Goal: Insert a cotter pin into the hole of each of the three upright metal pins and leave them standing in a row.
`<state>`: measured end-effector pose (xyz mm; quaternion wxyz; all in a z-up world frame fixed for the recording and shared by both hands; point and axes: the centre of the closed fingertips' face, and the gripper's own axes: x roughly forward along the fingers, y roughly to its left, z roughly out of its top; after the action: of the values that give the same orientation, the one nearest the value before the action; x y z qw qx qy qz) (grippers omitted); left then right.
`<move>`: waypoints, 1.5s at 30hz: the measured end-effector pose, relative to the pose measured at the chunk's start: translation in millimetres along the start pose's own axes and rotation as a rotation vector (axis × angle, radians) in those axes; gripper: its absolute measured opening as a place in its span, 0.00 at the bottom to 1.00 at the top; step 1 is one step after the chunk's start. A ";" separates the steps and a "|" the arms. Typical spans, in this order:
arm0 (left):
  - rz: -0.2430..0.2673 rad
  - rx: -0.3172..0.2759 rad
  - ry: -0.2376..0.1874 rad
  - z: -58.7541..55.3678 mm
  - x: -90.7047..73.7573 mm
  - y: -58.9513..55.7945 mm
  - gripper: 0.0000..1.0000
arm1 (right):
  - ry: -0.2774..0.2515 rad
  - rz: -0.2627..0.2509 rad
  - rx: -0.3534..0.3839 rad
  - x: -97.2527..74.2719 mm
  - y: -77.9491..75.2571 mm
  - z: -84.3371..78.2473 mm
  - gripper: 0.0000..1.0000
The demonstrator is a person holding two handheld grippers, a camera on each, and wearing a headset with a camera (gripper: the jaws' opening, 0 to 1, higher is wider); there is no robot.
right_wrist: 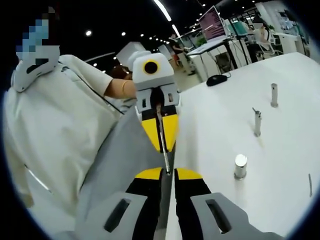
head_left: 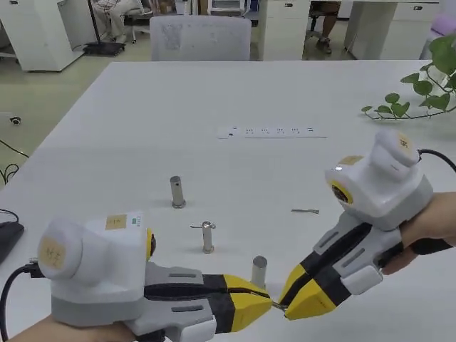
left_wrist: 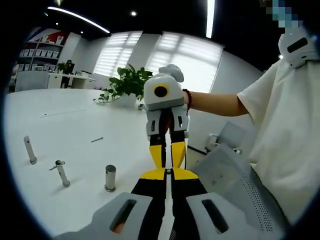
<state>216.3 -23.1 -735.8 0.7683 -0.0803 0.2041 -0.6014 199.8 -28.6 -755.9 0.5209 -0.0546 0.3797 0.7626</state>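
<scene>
Three upright metal pins stand in a diagonal row on the white table: a far pin, a middle pin with a cotter pin through its top, and a near pin. Just in front of the near pin, my left gripper and right gripper meet tip to tip. A thin cotter pin runs between them, and both look shut on it. In the left gripper view the right gripper faces my left gripper. Another cotter pin lies loose on the table to the right.
A white power strip lies mid-table beyond the pins. A leafy plant reaches in at the far right edge. A chair stands behind the table's far edge. A dark mouse sits near the table's left edge.
</scene>
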 end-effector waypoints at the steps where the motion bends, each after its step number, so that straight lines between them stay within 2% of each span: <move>1: -0.002 0.000 0.001 -0.2 0.0 -0.4 0.00 | -0.002 0.006 0.002 0.4 1.0 0.1 0.10; 8: -0.022 0.000 -0.007 0.9 -0.3 -6.2 0.00 | -0.011 0.027 0.014 2.4 5.4 0.5 0.08; 15: -0.023 0.001 -0.015 1.6 -1.6 -7.4 0.00 | -0.010 0.037 0.013 2.4 7.6 0.3 0.06; 19: -0.028 0.007 -0.008 0.4 -1.2 -9.5 0.00 | 0.002 0.042 -0.032 1.6 10.0 -0.7 0.05; 24: -0.027 0.012 0.006 -2.9 0.5 -9.5 0.01 | 0.028 0.034 -0.049 2.5 9.1 -3.9 0.04; 30: 0.009 0.038 0.022 -6.4 2.1 -4.0 0.02 | 0.062 0.006 -0.078 2.1 5.3 -6.0 0.03; 35: 0.041 0.062 0.012 -5.1 2.2 -0.2 0.04 | 0.086 -0.018 -0.086 -1.7 -1.0 -6.5 0.03; 39: 0.076 0.088 0.005 -3.7 0.5 5.7 0.15 | 0.108 -0.063 -0.098 -6.2 -9.3 -7.5 0.03; 41: 0.099 0.097 -0.005 -1.8 -0.3 9.8 0.19 | 0.124 -0.084 -0.099 -8.7 -12.5 -8.9 0.03; 42: 0.120 0.104 -0.013 -0.4 -1.2 13.4 0.21 | 0.142 -0.115 -0.107 -11.4 -17.7 -10.5 0.03; 45: 0.158 0.130 -0.039 4.3 -3.2 19.9 0.27 | 0.154 -0.138 -0.115 -14.0 -21.2 -11.3 0.03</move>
<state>235.2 -15.4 -738.5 0.8208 -0.0257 0.1553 -0.5491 220.3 -42.7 -768.3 0.5374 -0.1690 0.3695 0.7390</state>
